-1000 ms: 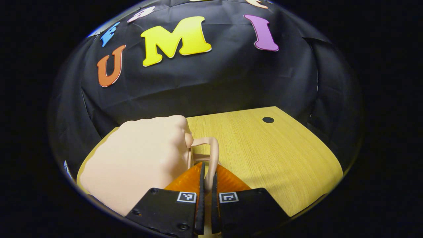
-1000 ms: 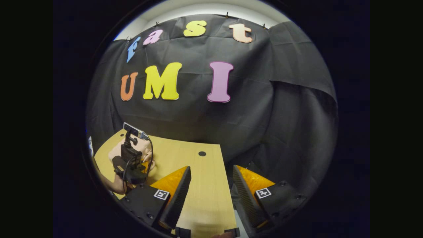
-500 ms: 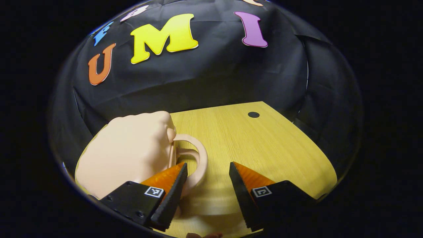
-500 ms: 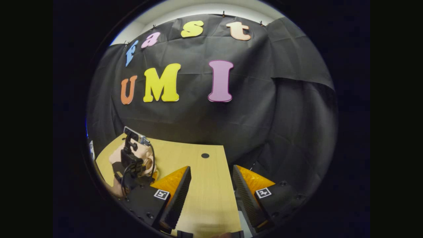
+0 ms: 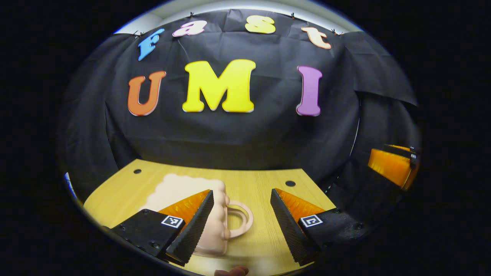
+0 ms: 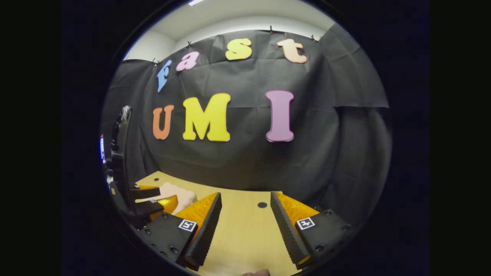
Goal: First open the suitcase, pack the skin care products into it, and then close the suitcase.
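Observation:
A pale peach suitcase [image 5: 180,188], shaped like a foamy mug with a loop handle [image 5: 242,219], lies flat on the wooden table [image 5: 261,180] and looks closed. My left gripper [image 5: 241,191] hovers open above it, with its left finger over the case's body and the handle in the gap, touching nothing. The right gripper view shows the same case [image 6: 180,194] at lower left, with the left gripper [image 6: 132,191] beside it. My right gripper [image 6: 246,193] stands open over bare table further right, holding nothing. It also appears at the far right of the left gripper view, right gripper [image 5: 391,166].
The table [image 6: 238,230] ends at the black cloth wall behind. It has small round holes [image 5: 290,183] [image 5: 137,171] near its back edge. A person's fingertip [image 5: 230,271] shows at the bottom rim.
My left gripper was shut on the suitcase handle, then opened, let go and drew back and up. The suitcase stays on the table. My right gripper tilted upward, still open.

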A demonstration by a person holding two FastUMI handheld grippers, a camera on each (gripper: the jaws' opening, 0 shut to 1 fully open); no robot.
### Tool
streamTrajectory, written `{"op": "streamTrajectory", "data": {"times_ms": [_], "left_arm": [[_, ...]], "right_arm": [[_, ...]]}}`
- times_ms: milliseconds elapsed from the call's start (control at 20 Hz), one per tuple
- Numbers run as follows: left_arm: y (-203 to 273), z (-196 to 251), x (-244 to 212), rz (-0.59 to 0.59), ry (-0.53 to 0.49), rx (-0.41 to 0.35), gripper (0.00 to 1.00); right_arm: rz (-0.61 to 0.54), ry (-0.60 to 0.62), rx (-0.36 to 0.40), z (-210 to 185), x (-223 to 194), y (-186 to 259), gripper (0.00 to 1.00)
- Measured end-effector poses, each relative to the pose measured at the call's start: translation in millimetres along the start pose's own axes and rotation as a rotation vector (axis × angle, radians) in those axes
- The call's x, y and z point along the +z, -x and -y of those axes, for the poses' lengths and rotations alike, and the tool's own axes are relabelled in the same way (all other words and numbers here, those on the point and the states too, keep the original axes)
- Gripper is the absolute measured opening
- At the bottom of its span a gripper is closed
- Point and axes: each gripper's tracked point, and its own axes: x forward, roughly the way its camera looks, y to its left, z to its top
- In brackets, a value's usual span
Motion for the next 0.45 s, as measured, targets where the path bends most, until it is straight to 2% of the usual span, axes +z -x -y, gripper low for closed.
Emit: {"op": "streamTrajectory", "data": {"times_ms": [200,250,450], "left_arm": [[15.9,-23.7,62.5,0.148,0.033,0.021,0.95],[19.2,-27.8,72.8,0.168,0.048,0.024,0.95],[30.9,-42.5,99.8,0.245,0.049,0.023,0.95]], "right_arm": [[0.102,-0.019,-0.034,-14.4,38.7,-7.7,0.73],[0.118,-0.022,-0.046,-16.8,44.4,-6.9,0.76],[0.173,0.013,-0.080,-26.1,60.0,-4.3,0.73]]}}
